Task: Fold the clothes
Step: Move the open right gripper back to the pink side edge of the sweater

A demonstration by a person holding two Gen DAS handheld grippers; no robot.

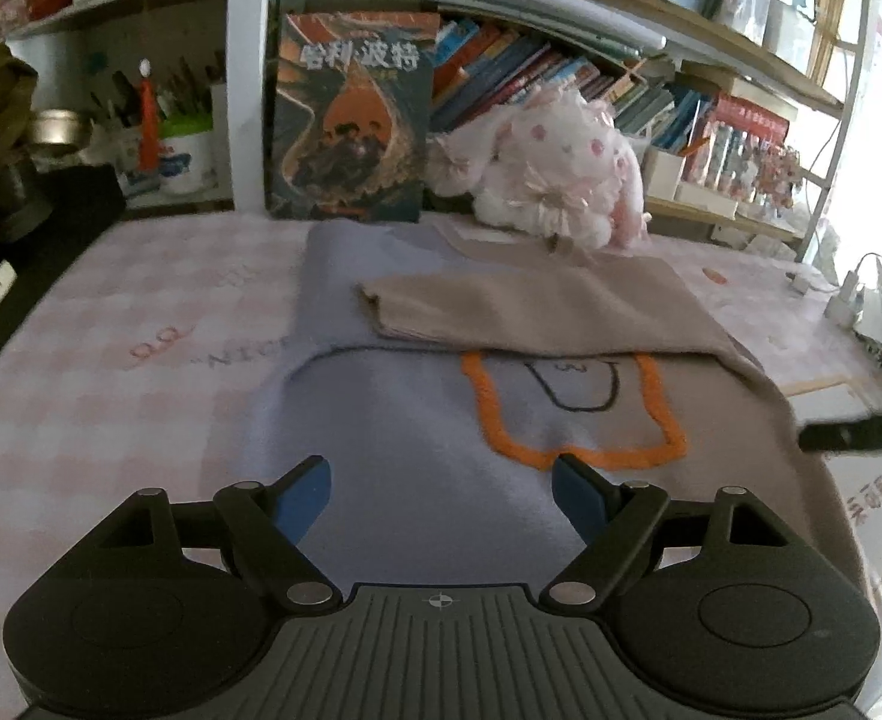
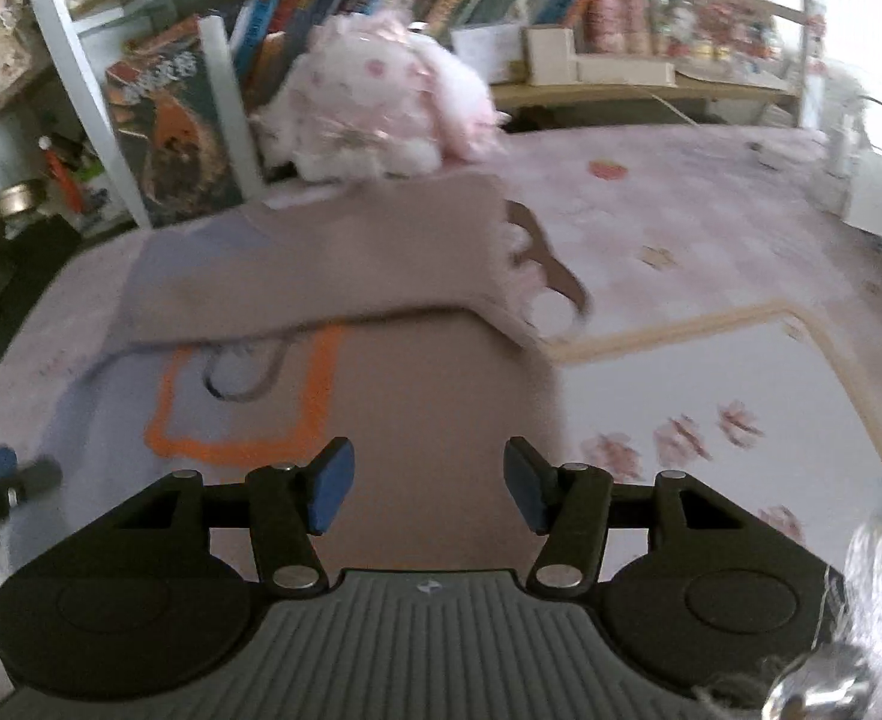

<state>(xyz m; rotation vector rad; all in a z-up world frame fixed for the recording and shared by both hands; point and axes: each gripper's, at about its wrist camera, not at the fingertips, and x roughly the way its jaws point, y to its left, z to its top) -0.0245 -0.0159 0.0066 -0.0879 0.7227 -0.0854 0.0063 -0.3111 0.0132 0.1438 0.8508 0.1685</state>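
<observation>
Lilac-and-beige knit sweater with orange outline motif (image 1: pixel 417 420) lies flat on pink checked worktop (image 1: pixel 111 312), beige sleeve (image 1: pixel 537 306) folded across. Left claw (image 1: pixel 441 495) and right claw (image 2: pixel 429 483) both released, empty, poised above hem, likely for next fold.

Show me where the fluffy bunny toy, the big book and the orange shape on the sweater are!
fluffy bunny toy (image 1: pixel 552 165), left wrist view, on its spotted pink-and-white body.
big book (image 1: pixel 351 120), left wrist view, on the middle of its front cover.
orange shape (image 1: pixel 597 457), left wrist view, on the bottom edge of its outline.
</observation>
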